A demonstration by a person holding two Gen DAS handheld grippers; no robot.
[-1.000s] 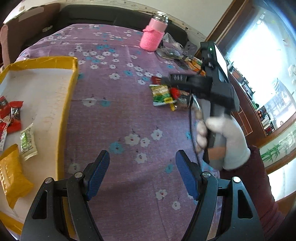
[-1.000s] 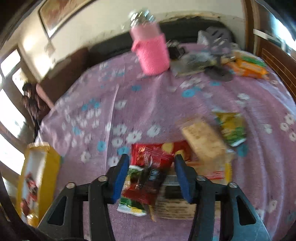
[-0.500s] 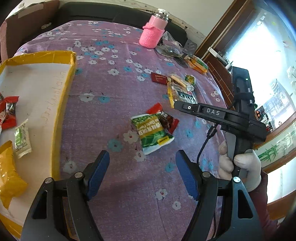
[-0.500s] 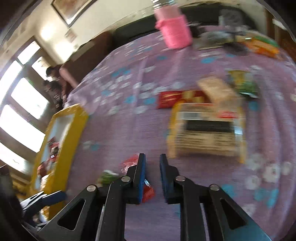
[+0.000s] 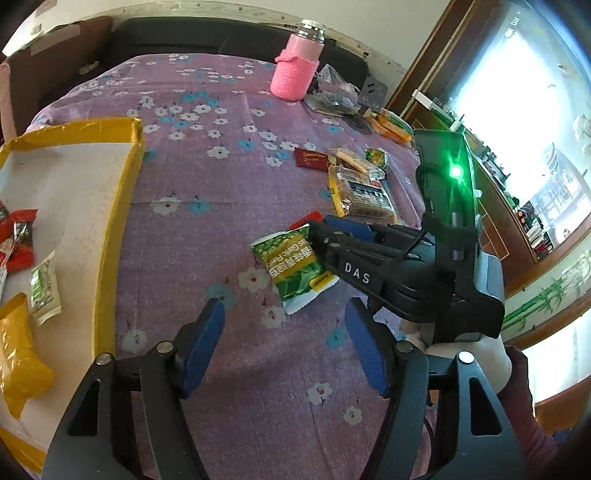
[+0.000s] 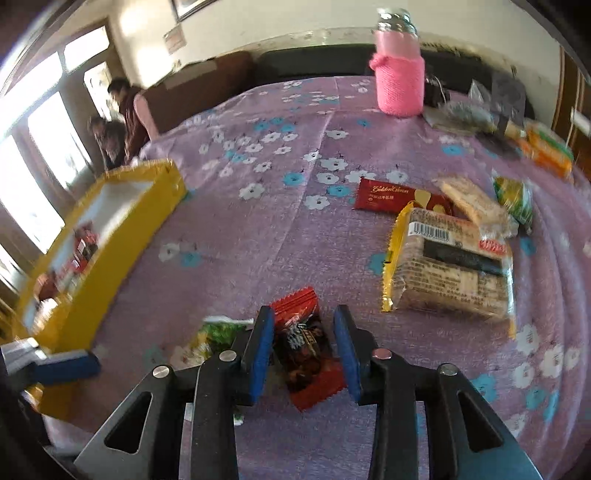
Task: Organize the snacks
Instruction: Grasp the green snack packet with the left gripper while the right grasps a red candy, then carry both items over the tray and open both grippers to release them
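Bright windows (image 6: 40, 155), pale wall (image 6: 295, 18), dark sofa (image 5: 207, 37), flowered purple tablecloth (image 5: 221, 166).

A purple cloth with small flowers (image 5: 207, 229) covers the whole surface. On its left side lies a yellow box (image 5: 122, 206). Near the middle lie a green snack packet (image 5: 295, 269) and a red candy packet (image 6: 306, 347), just beside each other. Further right lie a big clear cracker pack (image 6: 450, 266), a dark red bar (image 6: 384, 195) and a small green packet (image 6: 515, 199) (partly blurred). A pink bottle (image 5: 295, 70) stands at the far edge.
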